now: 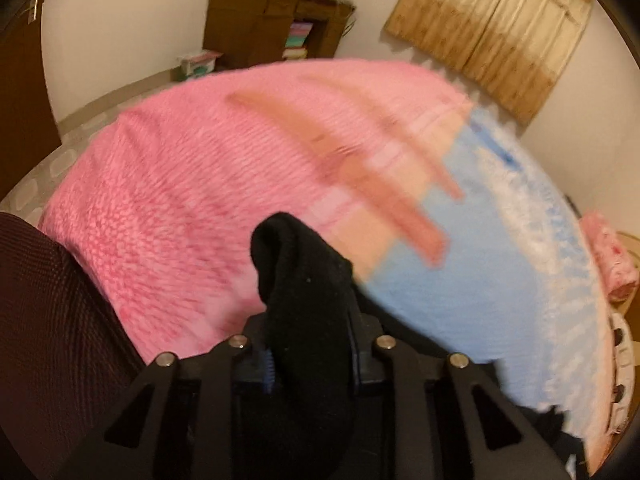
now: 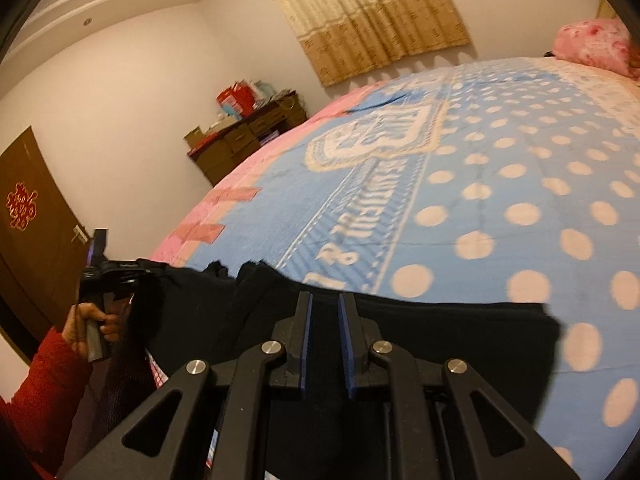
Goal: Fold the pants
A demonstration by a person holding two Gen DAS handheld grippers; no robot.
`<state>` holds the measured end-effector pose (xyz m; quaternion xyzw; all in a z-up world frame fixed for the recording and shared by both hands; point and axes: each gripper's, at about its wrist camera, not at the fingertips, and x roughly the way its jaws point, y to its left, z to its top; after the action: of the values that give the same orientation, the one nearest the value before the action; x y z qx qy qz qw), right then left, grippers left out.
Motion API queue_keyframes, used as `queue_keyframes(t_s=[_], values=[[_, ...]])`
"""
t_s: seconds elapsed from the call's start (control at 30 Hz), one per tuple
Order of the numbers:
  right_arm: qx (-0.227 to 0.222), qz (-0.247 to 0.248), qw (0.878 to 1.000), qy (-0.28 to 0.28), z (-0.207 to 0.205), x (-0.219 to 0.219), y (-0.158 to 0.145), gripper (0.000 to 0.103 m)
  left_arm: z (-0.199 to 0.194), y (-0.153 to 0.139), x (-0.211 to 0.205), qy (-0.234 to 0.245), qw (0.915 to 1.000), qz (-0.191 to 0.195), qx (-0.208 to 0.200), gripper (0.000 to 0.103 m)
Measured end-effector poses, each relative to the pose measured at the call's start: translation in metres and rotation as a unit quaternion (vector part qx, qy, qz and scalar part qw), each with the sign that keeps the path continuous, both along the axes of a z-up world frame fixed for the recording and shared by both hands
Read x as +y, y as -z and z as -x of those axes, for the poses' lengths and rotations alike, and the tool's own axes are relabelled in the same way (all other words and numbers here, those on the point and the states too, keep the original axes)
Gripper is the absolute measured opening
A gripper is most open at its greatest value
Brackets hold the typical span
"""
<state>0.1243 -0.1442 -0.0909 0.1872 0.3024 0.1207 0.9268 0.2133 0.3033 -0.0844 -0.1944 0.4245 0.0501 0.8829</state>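
Note:
The black pants (image 2: 460, 336) lie at the near edge of the bed on the pink and blue blanket (image 2: 480, 200). My left gripper (image 1: 308, 292) is shut on a bunched fold of the black pants (image 1: 304, 280), which hides its fingertips; the view is blurred. In the right wrist view the left gripper (image 2: 116, 276) shows at the left, held by a hand, with the pants hanging from it. My right gripper (image 2: 324, 304) hovers over the pants with its jaws a narrow gap apart and nothing between them.
A brown cabinet (image 1: 276, 24) with boxes stands against the far wall. Beige curtains (image 2: 360, 16) hang behind the bed. A pink pillow (image 2: 592, 44) lies at the bed's far right. A brown door (image 2: 36, 236) is at the left.

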Motion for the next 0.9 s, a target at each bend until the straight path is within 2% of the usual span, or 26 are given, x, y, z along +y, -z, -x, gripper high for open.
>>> queue_keyframes(t_s=[0.1, 0.23, 0.3, 0.43, 0.6, 0.67, 0.73, 0.8, 0.87, 0.9], values=[[-0.004, -0.01, 1.0, 0.024, 0.011, -0.019, -0.001, 0.014, 0.021, -0.035, -0.043, 0.033, 0.9986, -0.003, -0.041, 0.027], [-0.005, -0.033, 0.997, 0.065, 0.028, -0.053, 0.001, 0.014, 0.047, -0.069, -0.126, 0.104, 0.99, -0.023, -0.092, 0.027], [-0.006, -0.043, 0.995, 0.085, 0.037, -0.07, 0.001, 0.014, 0.057, -0.076, -0.174, 0.151, 0.9832, -0.019, -0.102, 0.027], [-0.014, -0.054, 0.992, 0.113, 0.056, -0.094, 0.0, 0.014, 0.076, -0.08, -0.275, 0.232, 0.9645, -0.053, -0.115, 0.027], [-0.02, -0.066, 0.988, 0.141, 0.079, -0.12, 0.004, 0.014, 0.105, -0.051, -0.388, 0.306, 0.9409, -0.107, -0.099, 0.028], [-0.018, -0.07, 0.986, 0.151, 0.086, -0.129, 0.008, 0.014, 0.112, -0.028, -0.427, 0.32, 0.9308, -0.151, -0.09, 0.032], [-0.013, -0.078, 0.984, 0.159, 0.092, -0.137, 0.014, 0.014, 0.118, -0.005, -0.452, 0.339, 0.9216, -0.171, -0.078, 0.038], [-0.008, -0.082, 0.982, 0.167, 0.097, -0.144, 0.019, 0.014, 0.127, 0.013, -0.471, 0.368, 0.9081, -0.188, -0.067, 0.046], [-0.003, -0.087, 0.981, 0.173, 0.102, -0.15, 0.024, 0.014, 0.142, 0.008, -0.479, 0.377, 0.898, -0.209, -0.089, 0.055], [-0.002, -0.088, 0.981, 0.176, 0.103, -0.152, 0.025, 0.014, 0.148, 0.001, -0.475, 0.389, 0.8949, -0.196, -0.099, 0.06]])
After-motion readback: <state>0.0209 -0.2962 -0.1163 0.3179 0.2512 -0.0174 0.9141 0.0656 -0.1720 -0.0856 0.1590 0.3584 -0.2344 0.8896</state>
